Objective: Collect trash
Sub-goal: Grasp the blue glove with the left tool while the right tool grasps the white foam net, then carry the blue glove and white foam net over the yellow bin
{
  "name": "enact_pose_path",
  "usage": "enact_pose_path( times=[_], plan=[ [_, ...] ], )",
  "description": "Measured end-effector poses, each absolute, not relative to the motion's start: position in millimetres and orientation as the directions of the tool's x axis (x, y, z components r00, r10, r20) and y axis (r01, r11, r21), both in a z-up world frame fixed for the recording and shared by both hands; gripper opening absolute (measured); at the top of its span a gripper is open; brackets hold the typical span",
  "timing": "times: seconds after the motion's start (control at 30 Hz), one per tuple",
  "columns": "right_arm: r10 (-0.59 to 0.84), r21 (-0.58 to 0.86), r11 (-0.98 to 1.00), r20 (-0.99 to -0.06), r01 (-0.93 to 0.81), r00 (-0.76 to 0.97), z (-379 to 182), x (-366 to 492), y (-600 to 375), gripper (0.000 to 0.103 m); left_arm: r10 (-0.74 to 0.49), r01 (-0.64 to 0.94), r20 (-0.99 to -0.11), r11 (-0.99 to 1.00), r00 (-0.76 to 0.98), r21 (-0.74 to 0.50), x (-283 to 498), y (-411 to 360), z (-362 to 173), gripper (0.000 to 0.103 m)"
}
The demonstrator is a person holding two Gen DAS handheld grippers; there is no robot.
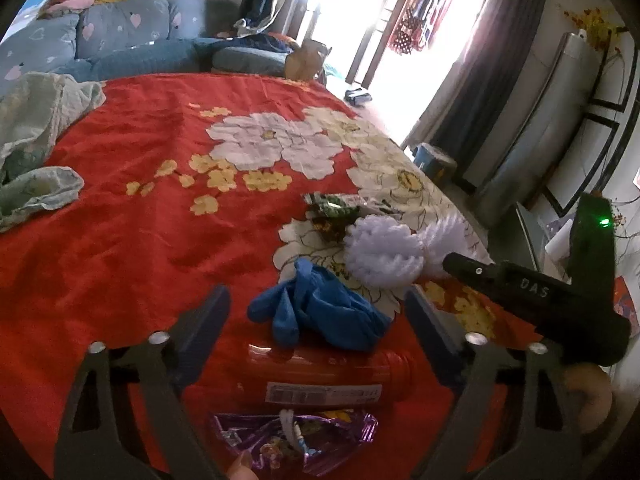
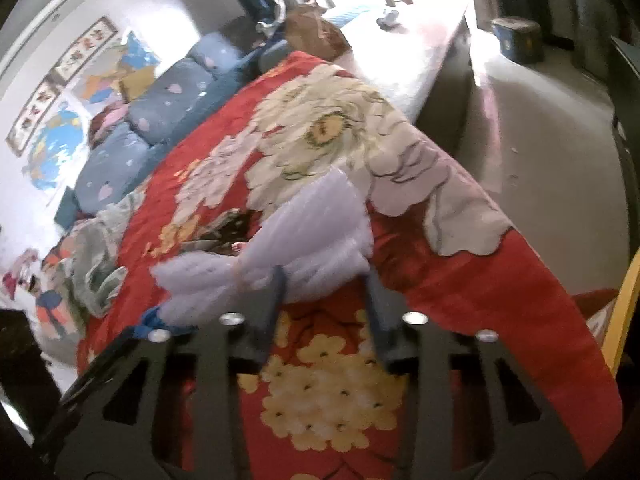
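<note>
A red flowered bedspread (image 1: 132, 240) carries the trash. In the left wrist view a crumpled blue glove (image 1: 316, 310) lies between the fingers of my open left gripper (image 1: 318, 300). A clear plastic bottle (image 1: 328, 376) lies just below it, and a purple foil wrapper (image 1: 296, 440) nearer still. White foam wrap (image 1: 384, 254) and a green wrapper (image 1: 332, 210) lie beyond the glove. My right gripper (image 1: 452, 260) reaches the foam from the right. In the right wrist view my right gripper (image 2: 324, 280) is open, its fingertips at the near edge of the foam wrap (image 2: 304, 224).
A pale green cloth (image 1: 36, 140) is bunched at the bed's left side. Blue pillows (image 1: 120, 32) line the far end. The bed's right edge drops to the floor (image 2: 540, 120), where a blue tin (image 1: 434, 160) stands. A bright doorway lies beyond.
</note>
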State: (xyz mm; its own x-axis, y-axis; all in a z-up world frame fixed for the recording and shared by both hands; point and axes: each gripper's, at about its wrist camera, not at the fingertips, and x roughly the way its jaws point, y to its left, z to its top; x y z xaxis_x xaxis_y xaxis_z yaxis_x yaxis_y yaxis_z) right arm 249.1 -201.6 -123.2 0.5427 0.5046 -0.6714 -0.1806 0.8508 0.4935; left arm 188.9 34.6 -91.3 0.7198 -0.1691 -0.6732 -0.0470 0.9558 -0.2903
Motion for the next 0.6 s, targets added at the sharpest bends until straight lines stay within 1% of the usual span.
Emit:
enact_pose_path(
  times=[0.03, 0.07, 0.1, 0.13, 0.17, 0.27, 0.33, 0.37, 0.43, 0.6],
  plan=[
    [0.509, 0.49, 0.85, -0.669, -0.195, 0.542, -122, 246, -200, 0.011, -0.169, -0.046, -0.675, 0.956, 0.718, -0.288, 189, 33, -92, 0.071],
    [0.51, 0.484, 0.851, -0.668, -0.204, 0.542, -121, 245, -199, 0.011, -0.17, -0.042, -0.675, 0.957, 0.717, -0.286, 189, 32, -92, 0.065],
    [0.507, 0.477, 0.853, -0.665, -0.211, 0.549, -118, 243, -199, 0.011, -0.167, -0.041, -0.676, 0.959, 0.718, -0.281, 189, 31, -92, 0.062],
    [0.505, 0.47, 0.855, -0.657, -0.22, 0.56, -116, 239, -199, 0.01, -0.166, -0.04, -0.677, 0.96, 0.717, -0.278, 188, 30, -92, 0.055],
    [0.503, 0.462, 0.857, -0.649, -0.23, 0.571, -112, 234, -200, 0.01, -0.169, -0.039, -0.678, 0.959, 0.715, -0.279, 188, 30, -92, 0.051],
    [0.499, 0.443, 0.861, -0.633, -0.251, 0.593, -103, 224, -204, 0.01, -0.173, -0.032, -0.678, 0.96, 0.714, -0.279, 186, 29, -93, 0.032],
    [0.496, 0.429, 0.863, -0.621, -0.267, 0.607, -97, 219, -205, 0.009, -0.182, -0.024, -0.675, 0.959, 0.715, -0.283, 185, 27, -92, 0.024],
    [0.492, 0.416, 0.866, -0.614, -0.277, 0.616, -92, 214, -206, 0.009, -0.183, -0.022, -0.674, 0.959, 0.716, -0.284, 184, 26, -92, 0.021],
    [0.486, 0.399, 0.87, -0.603, -0.288, 0.633, -86, 208, -209, 0.009, -0.189, -0.014, -0.662, 0.957, 0.725, -0.289, 179, 25, -88, 0.018],
    [0.481, 0.38, 0.873, -0.574, -0.304, 0.663, -71, 194, -220, 0.008, -0.208, 0.006, -0.633, 0.952, 0.745, -0.306, 170, 21, -78, 0.016]
  ],
)
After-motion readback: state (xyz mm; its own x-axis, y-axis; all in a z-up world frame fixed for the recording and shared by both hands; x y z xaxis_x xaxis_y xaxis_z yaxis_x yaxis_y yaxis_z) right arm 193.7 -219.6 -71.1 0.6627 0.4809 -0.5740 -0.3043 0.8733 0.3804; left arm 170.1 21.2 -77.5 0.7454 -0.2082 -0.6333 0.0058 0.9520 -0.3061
